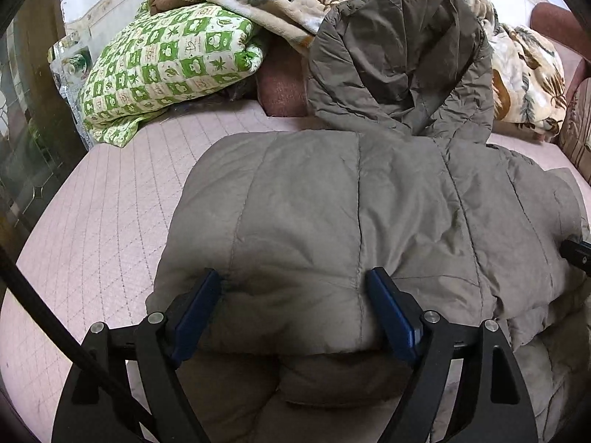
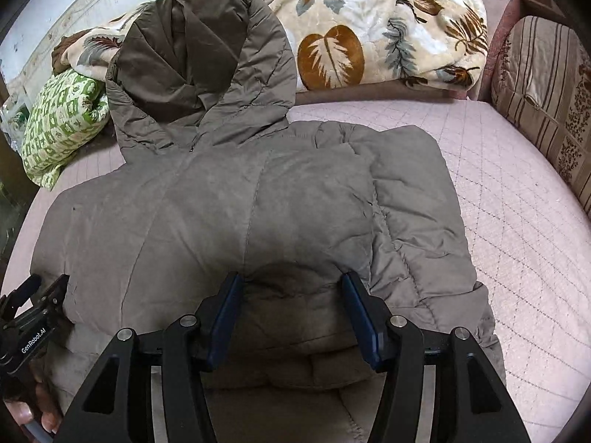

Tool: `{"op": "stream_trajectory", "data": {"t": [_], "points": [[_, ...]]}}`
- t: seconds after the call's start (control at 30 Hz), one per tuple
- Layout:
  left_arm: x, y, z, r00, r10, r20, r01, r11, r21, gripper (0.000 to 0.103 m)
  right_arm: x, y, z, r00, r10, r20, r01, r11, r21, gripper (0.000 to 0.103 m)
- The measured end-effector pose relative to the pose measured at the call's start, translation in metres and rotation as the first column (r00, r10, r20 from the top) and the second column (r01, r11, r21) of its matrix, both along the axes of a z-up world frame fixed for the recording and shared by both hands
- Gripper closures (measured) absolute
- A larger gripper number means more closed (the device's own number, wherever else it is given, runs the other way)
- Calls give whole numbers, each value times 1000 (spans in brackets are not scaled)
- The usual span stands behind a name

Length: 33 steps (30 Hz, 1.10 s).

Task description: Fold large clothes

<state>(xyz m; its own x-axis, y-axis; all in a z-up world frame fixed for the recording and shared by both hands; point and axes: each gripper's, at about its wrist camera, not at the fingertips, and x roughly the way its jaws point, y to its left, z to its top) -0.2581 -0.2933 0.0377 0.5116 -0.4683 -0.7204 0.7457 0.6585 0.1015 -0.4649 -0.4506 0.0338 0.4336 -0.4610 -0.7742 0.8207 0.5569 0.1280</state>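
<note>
Only right view shows striped cushion (image 2: 546,103) beside jacket (image 2: 229,214).

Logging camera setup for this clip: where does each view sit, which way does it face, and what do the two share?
Left wrist: on the left gripper, looking along its open fingers across the coat toward the hood; right gripper at the edge.
Right wrist: on the right gripper, fingers open, facing the same way; left gripper and hand at lower left.
Shared: coat, hood, green pillow, blanket, bed.
</note>
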Motion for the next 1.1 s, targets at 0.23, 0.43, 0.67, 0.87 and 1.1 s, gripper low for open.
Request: {"op": "stream_trajectory", "data": {"t": [0.23,0.43,0.67,0.87,1.1], "points": [[-4,3,9,1000,0,-10,0,1000,-19,21,5,26,27,999,41,23,-38,992,-124,41],[-11,1,13,1000,-14,12,15,1000,-24,21,21,42,29,993,118,22,-113,981,-158,41],[-6,-3,3,1000,-19,-15,19,1000,5,20,28,32,2,992,128,-9,-129,990,-49,40],[-5,0,8,999,-26,-34,26,1000,-7,20,26,30,3,992,130,5,-130,991,-21,39],[25,23,24,995,54,-81,-59,996,-63,20,-9,11,28,994,31,101,-27,999,-33,39]]}}
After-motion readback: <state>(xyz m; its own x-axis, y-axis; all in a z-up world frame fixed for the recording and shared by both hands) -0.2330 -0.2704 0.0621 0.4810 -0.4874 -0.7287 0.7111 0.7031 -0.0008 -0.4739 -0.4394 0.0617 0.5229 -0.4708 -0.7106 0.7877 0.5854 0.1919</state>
